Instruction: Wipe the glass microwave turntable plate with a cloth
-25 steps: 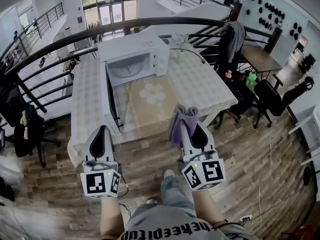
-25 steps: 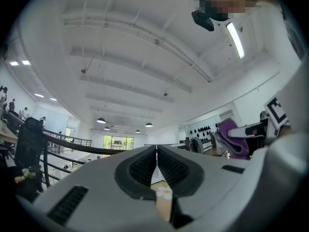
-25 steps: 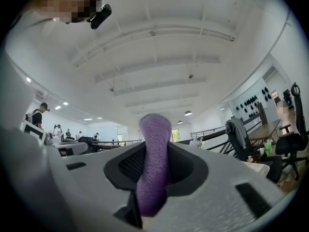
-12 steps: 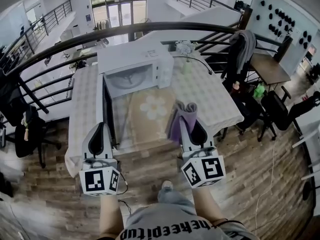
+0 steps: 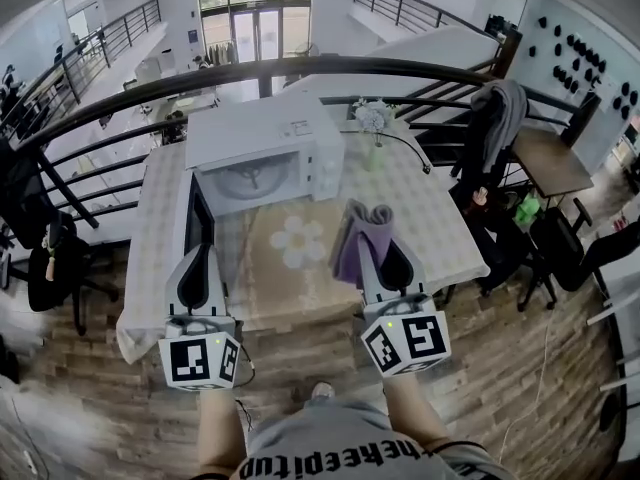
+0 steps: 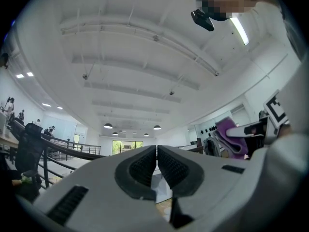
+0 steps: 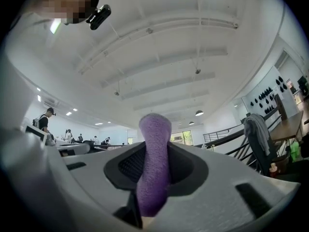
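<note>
We log: right gripper (image 7: 154, 168) clamps cloth (image 7: 154, 129) | left gripper (image 6: 157, 161) closed, empty | plate (image 5: 250, 176) seemingly inside microwave (image 5: 265, 133) | risk: smooth glass slips.

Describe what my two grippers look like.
The left gripper and right gripper are light grey tapered shells with black ribbed pads. Each carries a white cube with black square markers at its rear.

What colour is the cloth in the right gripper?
Purple. The cloth shows best in the right gripper view.
</note>
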